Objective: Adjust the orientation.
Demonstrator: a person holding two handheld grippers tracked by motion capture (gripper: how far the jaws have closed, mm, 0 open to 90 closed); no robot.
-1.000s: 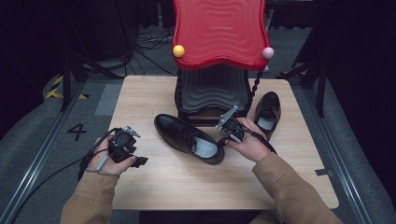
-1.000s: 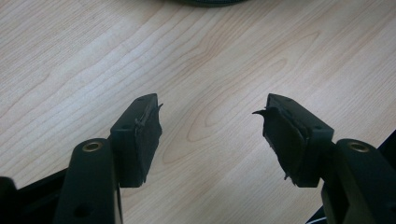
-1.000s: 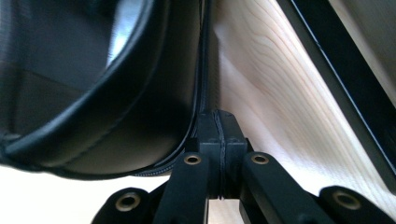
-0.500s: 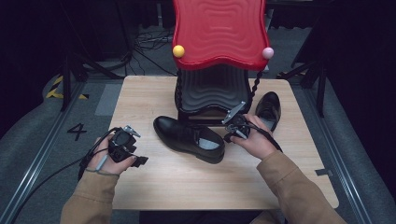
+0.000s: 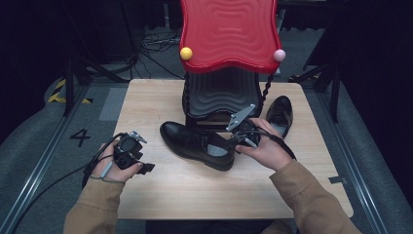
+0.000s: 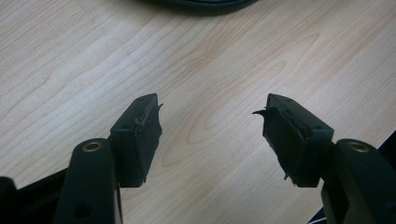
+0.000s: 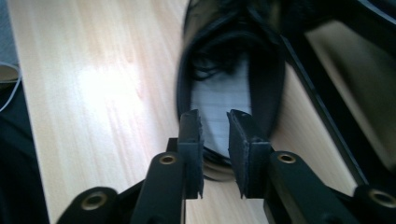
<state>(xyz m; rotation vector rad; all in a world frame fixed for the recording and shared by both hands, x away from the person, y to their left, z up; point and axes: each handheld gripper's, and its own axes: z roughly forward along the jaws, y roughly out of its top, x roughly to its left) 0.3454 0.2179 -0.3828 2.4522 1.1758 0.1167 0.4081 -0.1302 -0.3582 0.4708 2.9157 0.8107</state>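
- 2 black dress shoes: one shoe (image 5: 197,144) lies on the table (image 5: 146,97) before the rack (image 5: 221,92), set free.
- Right gripper (image 5: 237,139) over its heel, jaws just opening, narrow gap, nothing clamped.
- Left gripper (image 6: 212,135) idles wide, empty, clear of the work.

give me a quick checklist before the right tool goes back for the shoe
1. Right tool free of the near shoe: ok, jaws have just been opening, nothing between them.
2. Near shoe flat on the table: ok.
3. Left tool open and unloaded: ok.
4. Second shoe out of the way: ok, apart beside the rack.
5. Rack shelf free: cannot tell.
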